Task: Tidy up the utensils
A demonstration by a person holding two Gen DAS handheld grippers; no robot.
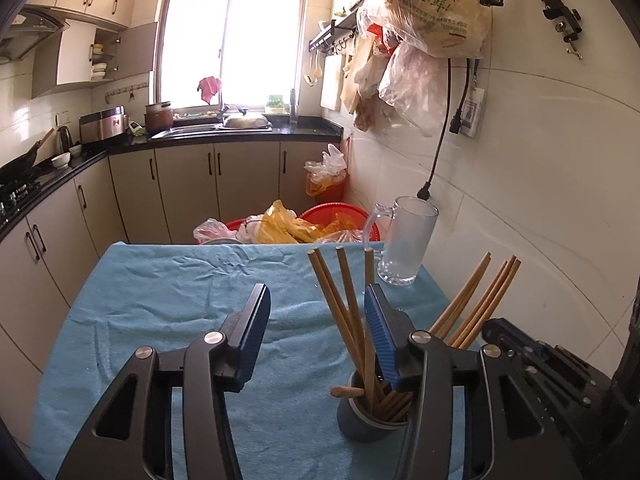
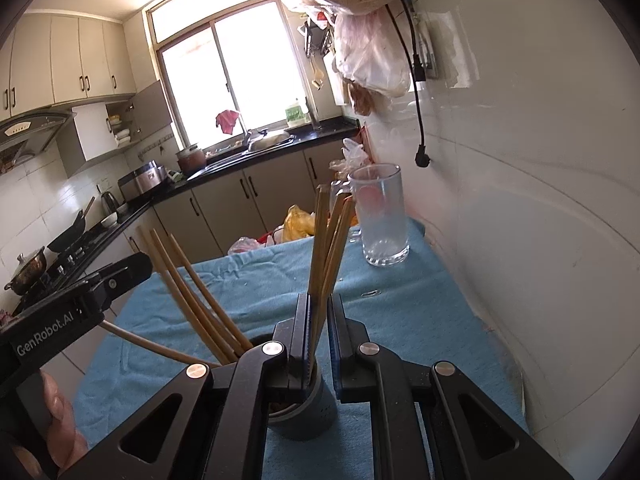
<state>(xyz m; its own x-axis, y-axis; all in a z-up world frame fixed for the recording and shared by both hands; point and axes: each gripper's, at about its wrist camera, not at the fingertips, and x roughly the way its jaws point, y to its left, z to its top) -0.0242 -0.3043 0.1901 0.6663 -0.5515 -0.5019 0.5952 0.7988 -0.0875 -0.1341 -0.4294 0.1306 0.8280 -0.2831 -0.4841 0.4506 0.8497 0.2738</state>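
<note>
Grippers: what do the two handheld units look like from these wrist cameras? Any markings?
Both are matte black linkage frames with silver round pivot pins. The left gripper has ribbed blue pads lining its two flat fingers; the right gripper has the same blue pads. The left unit's side carries white "GenRobot.AI" lettering. No cables or sleeves show.

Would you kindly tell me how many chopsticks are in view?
7 chopsticks: three lean loose in the grey holder, and about four are clamped in the right tongs above it; that bunch overlaps, so one may be hidden.

Chopsticks (image 1: 348,312) in holder (image 1: 360,420) on cloth (image 1: 180,280); mug (image 1: 404,240) behind, probably touching wall (image 1: 540,200).
</note>
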